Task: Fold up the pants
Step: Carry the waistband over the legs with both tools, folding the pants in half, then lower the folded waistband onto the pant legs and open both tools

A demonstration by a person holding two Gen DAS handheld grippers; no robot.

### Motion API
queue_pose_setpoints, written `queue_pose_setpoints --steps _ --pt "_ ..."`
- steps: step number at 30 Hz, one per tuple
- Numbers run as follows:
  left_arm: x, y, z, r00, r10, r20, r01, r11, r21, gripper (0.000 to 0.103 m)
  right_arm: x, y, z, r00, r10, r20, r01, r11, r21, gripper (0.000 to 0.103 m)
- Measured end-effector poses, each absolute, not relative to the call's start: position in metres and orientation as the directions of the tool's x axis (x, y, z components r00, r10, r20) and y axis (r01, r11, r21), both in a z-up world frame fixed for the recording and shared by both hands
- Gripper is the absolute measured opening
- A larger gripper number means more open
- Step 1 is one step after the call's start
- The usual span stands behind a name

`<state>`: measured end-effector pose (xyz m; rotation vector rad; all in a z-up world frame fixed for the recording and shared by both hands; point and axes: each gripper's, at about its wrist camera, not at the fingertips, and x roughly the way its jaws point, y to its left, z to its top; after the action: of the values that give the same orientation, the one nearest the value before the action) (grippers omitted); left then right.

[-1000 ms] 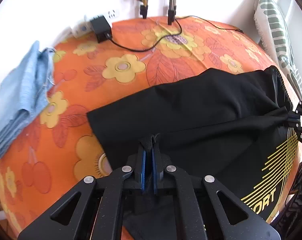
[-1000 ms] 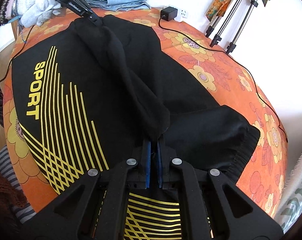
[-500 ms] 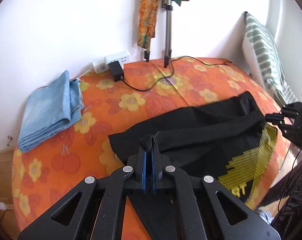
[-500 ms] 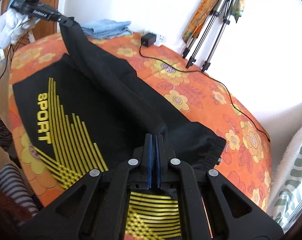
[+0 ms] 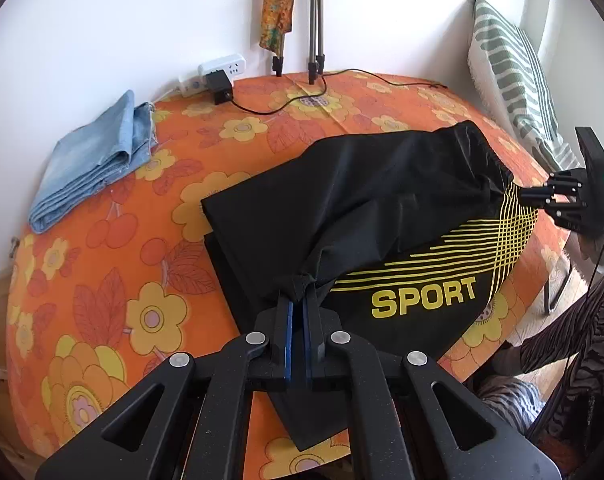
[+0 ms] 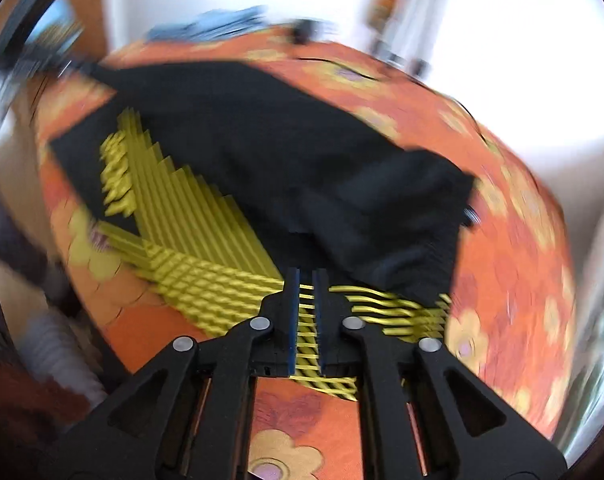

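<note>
Black pants [image 5: 381,184] with yellow stripes and the word SPORT lie on the table's orange flowered cloth [image 5: 142,280]. One leg is drawn over the printed one. My left gripper [image 5: 298,292] is shut on a bunched fold of black fabric near the front edge. In the left wrist view my right gripper [image 5: 521,194] sits at the waistband end on the right. The right wrist view is blurred: my right gripper [image 6: 305,276] has its jaws opening, nothing between them, and the pants [image 6: 262,140] show through the gap.
Folded blue jeans [image 5: 94,160] lie at the far left. A power strip with adapter [image 5: 222,74] and cable sit by the wall, beside tripod legs [image 5: 313,40]. A striped cushion [image 5: 513,72] leans at the right. A person's patterned sleeve [image 5: 573,340] is beyond the table's right edge.
My left gripper pulled back and up with its fold, so more of the table shows. The right gripper's jaws parted and the black fabric dropped out of them; that hand rolled quickly.
</note>
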<state>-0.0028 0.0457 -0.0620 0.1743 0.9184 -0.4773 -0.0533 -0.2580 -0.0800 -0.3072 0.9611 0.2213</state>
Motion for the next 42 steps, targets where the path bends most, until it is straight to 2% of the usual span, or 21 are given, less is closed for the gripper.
queue_pose_setpoints --steps 1,2,4,6,11,15,20,22,24,25,26,31,36,42 --pt "-0.004 0.047 -0.062 0.515 -0.326 -0.792 0.463 0.884 -0.063 0.003 -0.051 -0.271 -0.077 0.553 0.068 -0.831 -0.280 0.954 -0.108 0.030" --pt "-0.004 0.047 -0.062 0.516 -0.331 -0.790 0.463 0.884 -0.067 0.003 -0.049 -0.285 -0.074 0.547 0.095 -0.832 -0.238 0.970 -0.046 0.052" --pt "-0.005 0.046 -0.063 0.522 -0.336 -0.784 0.465 0.883 -0.069 0.003 -0.047 -0.314 -0.071 0.547 0.139 -0.825 -0.130 0.988 0.080 0.060" --pt "-0.006 0.046 -0.065 0.525 -0.346 -0.777 0.468 0.880 -0.075 0.003 -0.045 -0.336 -0.070 0.553 0.162 -0.817 -0.029 0.984 0.176 0.060" --pt "-0.001 0.053 -0.075 0.524 -0.383 -0.761 0.438 0.887 -0.146 0.003 -0.035 -0.374 -0.082 0.543 0.142 -0.828 0.163 0.949 0.270 0.060" --pt "-0.001 0.058 -0.082 0.518 -0.394 -0.759 0.426 0.888 -0.171 0.003 -0.028 -0.384 -0.097 0.511 0.215 -0.833 0.218 0.904 0.367 0.059" --pt "0.000 0.061 -0.078 0.527 -0.404 -0.748 0.424 0.887 -0.180 0.003 -0.018 -0.386 -0.115 0.482 0.244 -0.842 0.280 0.867 0.412 0.056" --pt "0.000 0.062 -0.077 0.529 -0.404 -0.746 0.423 0.888 -0.181 0.003 -0.013 -0.386 -0.117 0.483 0.244 -0.841 0.289 0.862 0.416 0.056" --pt "0.000 0.062 -0.078 0.530 -0.404 -0.746 0.421 0.889 -0.183 0.003 -0.010 -0.386 -0.117 0.486 0.233 -0.842 0.302 0.860 0.412 0.048" --pt "0.000 0.062 -0.078 0.532 -0.401 -0.746 0.420 0.890 -0.179 0.003 -0.009 -0.387 -0.118 0.486 0.232 -0.843 0.305 0.859 0.412 0.033" --pt "0.001 0.062 -0.077 0.534 -0.399 -0.745 0.419 0.891 -0.176 0.003 -0.007 -0.387 -0.120 0.480 0.234 -0.846 0.310 0.857 0.413 0.028" --pt "-0.001 0.067 -0.071 0.553 -0.395 -0.734 0.409 0.896 -0.174 0.003 -0.008 -0.382 -0.112 0.508 0.214 -0.834 0.298 0.865 0.404 0.024" --pt "-0.005 0.071 -0.061 0.569 -0.399 -0.719 0.412 0.895 -0.170 0.003 -0.026 -0.389 -0.080 0.596 0.222 -0.771 0.271 0.849 0.454 0.023" --pt "-0.022 0.070 -0.062 0.532 -0.395 -0.749 0.437 0.885 -0.157 0.003 -0.055 -0.395 -0.065 0.626 0.219 -0.748 0.257 0.848 0.463 0.022"
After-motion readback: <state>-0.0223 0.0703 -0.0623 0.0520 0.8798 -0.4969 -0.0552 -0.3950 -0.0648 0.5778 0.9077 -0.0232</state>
